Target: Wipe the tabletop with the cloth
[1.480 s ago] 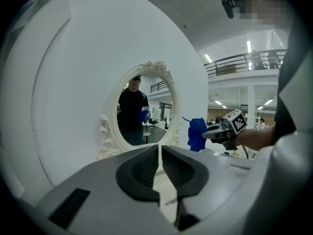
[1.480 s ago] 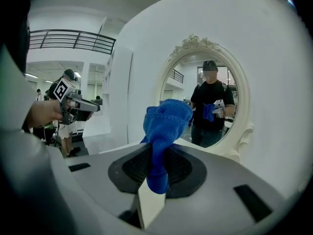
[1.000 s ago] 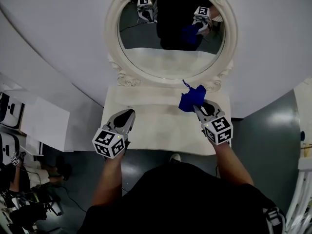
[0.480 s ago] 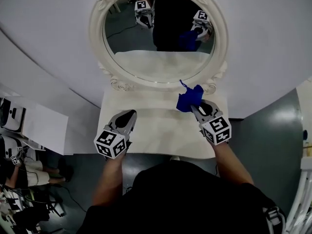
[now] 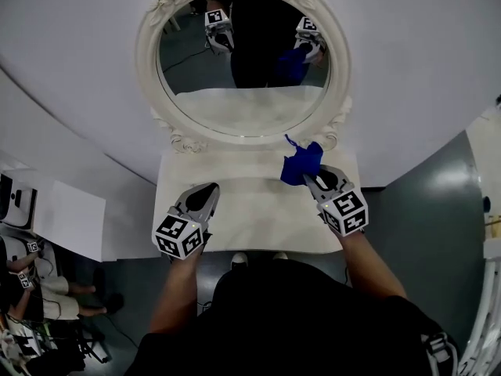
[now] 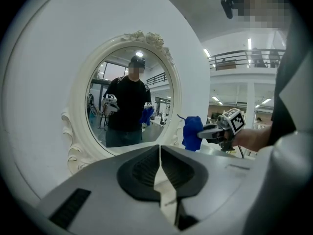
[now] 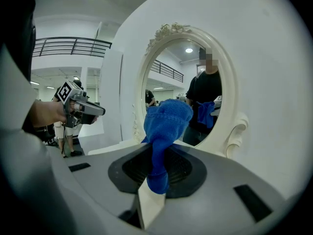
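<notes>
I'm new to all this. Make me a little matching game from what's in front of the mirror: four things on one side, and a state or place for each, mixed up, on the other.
Things:
1. left claw
2. right claw
3. cloth
4. oval mirror

States or places:
a. in a white ornate frame, at the back of the tabletop
b. shut, with nothing in it
c. blue and bunched up
d. clamped shut on fabric

Pairs: 1-b, 2-d, 3-c, 4-a.
</notes>
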Demonstrator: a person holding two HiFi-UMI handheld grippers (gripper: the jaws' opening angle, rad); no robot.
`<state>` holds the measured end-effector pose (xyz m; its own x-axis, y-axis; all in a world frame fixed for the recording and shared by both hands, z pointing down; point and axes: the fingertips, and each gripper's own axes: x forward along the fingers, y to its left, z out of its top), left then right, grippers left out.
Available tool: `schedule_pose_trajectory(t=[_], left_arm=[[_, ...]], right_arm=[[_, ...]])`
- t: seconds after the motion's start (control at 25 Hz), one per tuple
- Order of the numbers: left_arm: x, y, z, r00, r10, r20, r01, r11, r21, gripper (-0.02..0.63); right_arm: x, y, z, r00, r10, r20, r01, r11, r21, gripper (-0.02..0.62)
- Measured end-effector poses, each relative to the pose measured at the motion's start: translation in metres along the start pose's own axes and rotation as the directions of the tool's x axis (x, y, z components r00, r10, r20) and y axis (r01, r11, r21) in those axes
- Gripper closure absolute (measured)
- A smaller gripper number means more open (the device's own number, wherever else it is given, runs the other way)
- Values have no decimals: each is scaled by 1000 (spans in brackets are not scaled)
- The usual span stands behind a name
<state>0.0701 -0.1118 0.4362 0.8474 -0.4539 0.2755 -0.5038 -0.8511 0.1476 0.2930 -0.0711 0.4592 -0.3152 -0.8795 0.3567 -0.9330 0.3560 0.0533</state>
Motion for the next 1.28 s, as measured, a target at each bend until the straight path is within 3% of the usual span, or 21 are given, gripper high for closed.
schedule_pose_trajectory(t=[0.32,0.52,0.92,1.28], left_arm=[[-13,6,-1,999,-48,3,48,999,6,586],[-34,24,-7,999,-38,6,38,999,-3,586],[-106,84,-34,998,60,-12,-61,997,-41,586],[-170,134,-66,992,126,-30,-128,988,-92,586]], right_arm=[[-9,15,-4,999,-45,-28,46,999,20,540],[8,33,-15,997,-24,-69,27,998,52,540],[97,114,-33,975,181,-130,-154,970,189,540],[199,223,-39,910,371,-185,-335,921,197,540]])
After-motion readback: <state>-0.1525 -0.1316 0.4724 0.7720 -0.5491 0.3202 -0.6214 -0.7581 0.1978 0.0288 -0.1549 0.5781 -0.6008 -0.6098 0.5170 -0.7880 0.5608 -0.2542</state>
